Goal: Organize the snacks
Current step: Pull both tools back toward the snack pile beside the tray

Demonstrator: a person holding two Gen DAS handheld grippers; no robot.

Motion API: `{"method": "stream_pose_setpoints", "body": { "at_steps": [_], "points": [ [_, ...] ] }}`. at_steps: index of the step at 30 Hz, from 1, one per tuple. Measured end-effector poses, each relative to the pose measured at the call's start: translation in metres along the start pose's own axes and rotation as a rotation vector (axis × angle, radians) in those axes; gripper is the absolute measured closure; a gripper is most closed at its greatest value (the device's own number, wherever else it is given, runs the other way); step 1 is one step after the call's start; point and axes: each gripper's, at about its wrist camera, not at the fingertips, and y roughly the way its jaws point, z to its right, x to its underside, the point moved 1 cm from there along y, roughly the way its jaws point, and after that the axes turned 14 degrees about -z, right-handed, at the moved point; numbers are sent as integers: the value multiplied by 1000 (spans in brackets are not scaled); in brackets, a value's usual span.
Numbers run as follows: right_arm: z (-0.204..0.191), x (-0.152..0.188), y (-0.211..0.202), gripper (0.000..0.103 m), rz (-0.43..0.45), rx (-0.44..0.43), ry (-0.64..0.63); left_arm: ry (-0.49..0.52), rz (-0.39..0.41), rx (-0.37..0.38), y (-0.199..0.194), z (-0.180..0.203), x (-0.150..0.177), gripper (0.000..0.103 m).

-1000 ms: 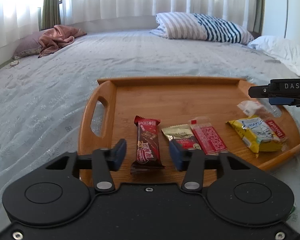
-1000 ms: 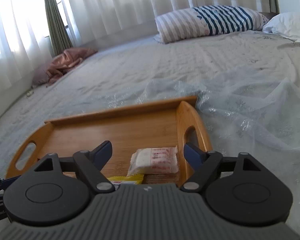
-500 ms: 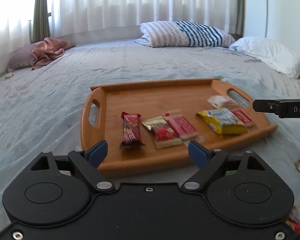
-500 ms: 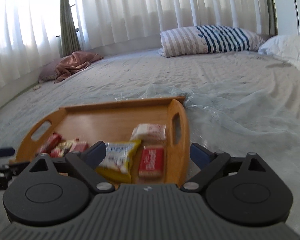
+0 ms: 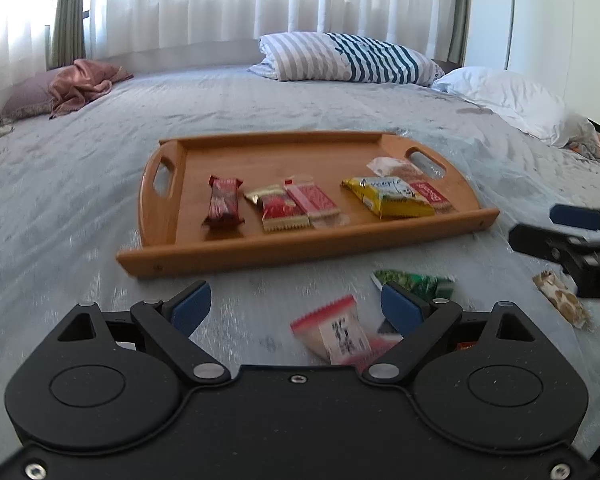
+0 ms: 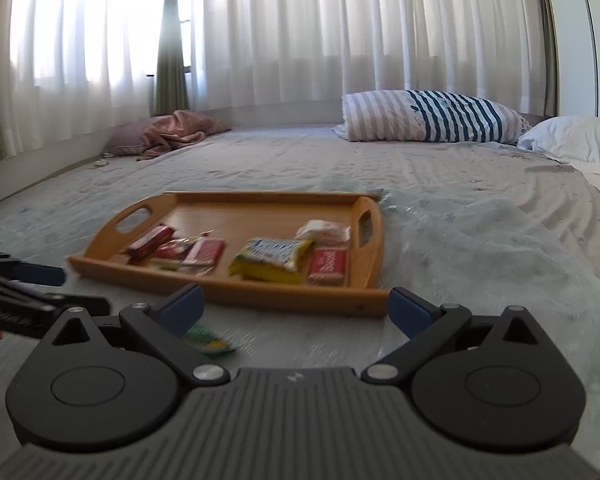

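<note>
Snacks sit lined up along the near side of the wooden tray (image 5: 388,236): a dark red bar (image 5: 223,201), a gold-and-red packet (image 5: 278,208), a pink wafer (image 5: 311,198), a yellow bag (image 5: 388,197), a red biscuit pack (image 5: 430,197) and a white packet (image 5: 389,165) behind. Loose on the bed (image 5: 100,160) in front lie a pink-edged packet (image 5: 336,330), a green one (image 5: 416,282) and a nut bar (image 5: 562,298). Left tool (image 5: 296,306) and right tool (image 6: 294,310) have both just been opening, jaws apart, gripping nothing. Striped pillow (image 6: 428,122), white curtains behind.
</note>
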Motion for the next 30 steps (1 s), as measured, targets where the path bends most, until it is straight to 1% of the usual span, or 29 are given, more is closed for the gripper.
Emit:
{"method": "stream_pose_setpoints", "body": {
  "at_steps": [6,8,12,15,17,18,20,22,26,28,30],
  "points": [
    [-16,29,-27,0,51,-2,37,-10,11,25,-10,-2,16,12],
    [-22,40,-35,0,59,-10,52,-6,10,44,-13,-1,19,17],
    [-36,62,-43,0,61,7,95,8,-6,60,-13,3,22,23],
    [-47,76,-48,0,73,30,91,5,-23,70,-9,8,22,31],
    [-55,84,-51,0,80,43,69,-6,-37,84,-5,10,21,41],
    [-59,87,-52,1,79,42,60,-14,-42,95,-2,11,19,43],
    [-64,91,-52,2,67,28,44,-31,-56,114,4,12,16,50],
    [-69,95,-50,5,48,11,36,-42,-65,121,7,13,13,52],
    [-75,98,-45,8,24,-9,19,-35,-67,112,12,16,10,55],
    [-77,99,-45,12,18,-11,4,-37,-68,111,13,17,10,54],
    [-79,99,-44,14,19,-7,-6,-44,-80,102,15,17,10,53]
  ]
}}
